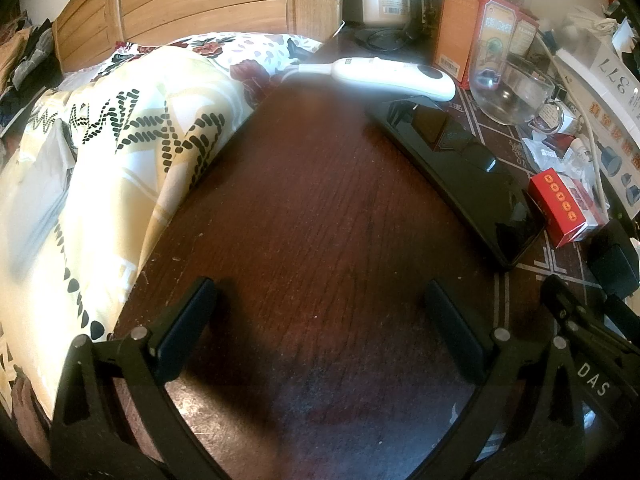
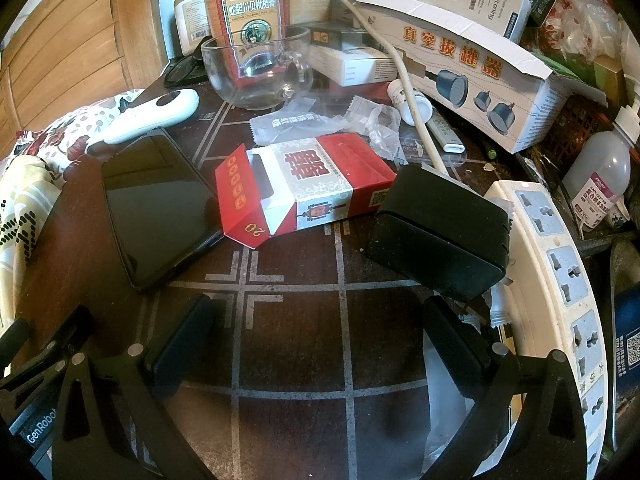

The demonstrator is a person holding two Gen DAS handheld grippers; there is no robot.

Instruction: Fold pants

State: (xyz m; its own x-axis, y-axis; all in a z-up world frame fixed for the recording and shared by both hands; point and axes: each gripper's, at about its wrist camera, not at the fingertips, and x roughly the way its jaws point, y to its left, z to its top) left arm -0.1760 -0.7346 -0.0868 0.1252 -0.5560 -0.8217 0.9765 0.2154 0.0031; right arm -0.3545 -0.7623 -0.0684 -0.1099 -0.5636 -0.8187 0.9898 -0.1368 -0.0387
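Observation:
No pants show in either view. My left gripper (image 1: 320,320) is open and empty, low over a dark wooden table (image 1: 312,208). My right gripper (image 2: 316,336) is open and empty, low over the same table (image 2: 296,320) where pale grid lines are painted. The right gripper's body (image 1: 580,340) shows at the right edge of the left wrist view. Beside the table on the left lies cream bedding with black patterns (image 1: 120,168), also at the left edge of the right wrist view (image 2: 20,200).
On the table lie a black phone (image 2: 160,208), a red cigarette box (image 2: 304,188), a black adapter (image 2: 440,236), a white power strip (image 2: 560,264), a glass cup (image 2: 256,68), a white handheld device (image 1: 396,76) and several cartons (image 2: 460,52). A wooden headboard (image 1: 192,0) stands behind the bed.

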